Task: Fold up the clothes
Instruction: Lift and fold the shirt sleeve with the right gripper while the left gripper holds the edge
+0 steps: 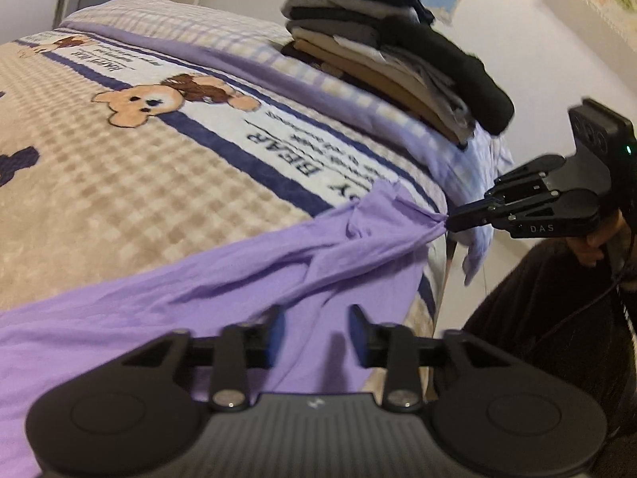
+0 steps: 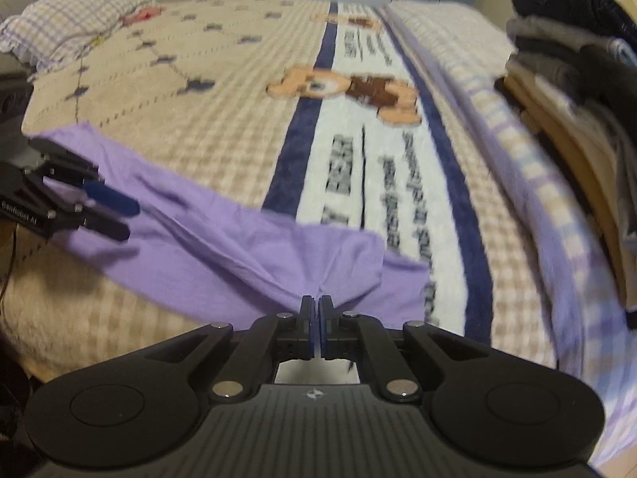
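While the bear-print blanket (image 2: 223, 91) covers the whole bed, take it as the landmark: the purple garment (image 1: 223, 271) lies crumpled across its near edge, and a stack of folded clothes (image 1: 382, 59) sits at its far right side. To my eye the step in hand is spreading the garment flat before folding, so the pull should go level and outward along the blanket's edge, keeping the cloth taut and off the stack. The right gripper (image 2: 316, 310) has its jaws closed tight on a bunched corner of the garment, angled down toward the blanket. The left gripper (image 1: 316, 322) hovers over the garment's other end, jaws narrowly parted with nothing pinched between them; it needs a firm bite on the opposite corner first.
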